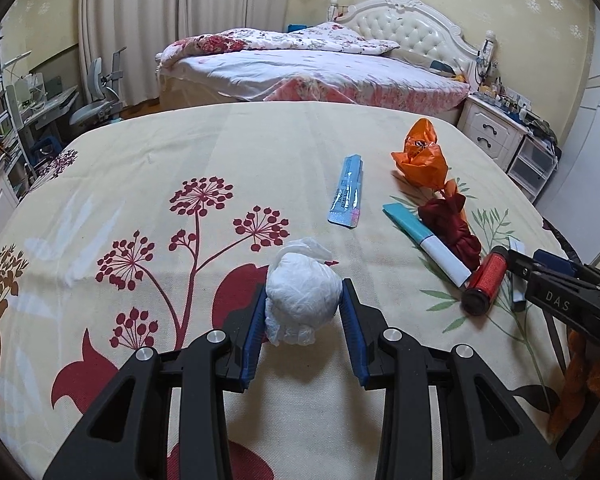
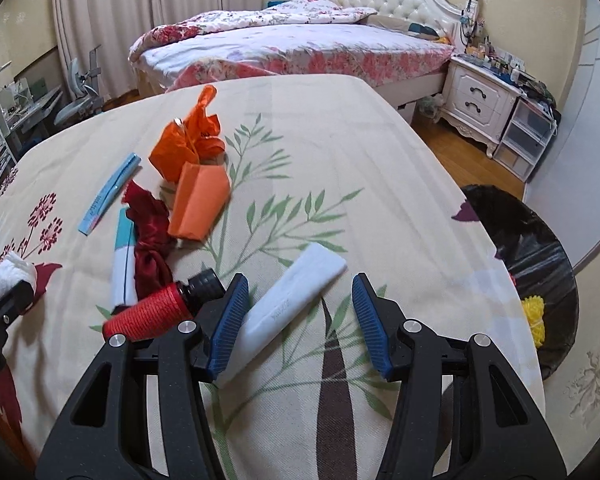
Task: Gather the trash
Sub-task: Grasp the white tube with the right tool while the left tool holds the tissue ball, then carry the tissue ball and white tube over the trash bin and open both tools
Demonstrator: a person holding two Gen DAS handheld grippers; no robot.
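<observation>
My left gripper [image 1: 304, 296] is shut on a crumpled white paper ball [image 1: 300, 296] just above the tablecloth; the ball also shows in the right wrist view [image 2: 14, 274]. My right gripper [image 2: 296, 296] is open over a flat white packet [image 2: 288, 308], which lies between its fingers. Beside its left finger lies a red thread spool [image 2: 152, 312]. More trash lies on the cloth: an orange plastic bag [image 2: 188, 140], an orange paper piece [image 2: 198, 204], dark red cloth [image 2: 150, 236], a teal-and-white packet [image 2: 124, 256] and a light blue strip [image 2: 110, 192].
A bin lined with a black bag [image 2: 536, 264] stands off the table's right edge, with something yellow [image 2: 534, 316] inside. Beyond the table are a bed [image 2: 300, 48], a white nightstand [image 2: 476, 100] and a desk with a chair [image 1: 92, 96] at left.
</observation>
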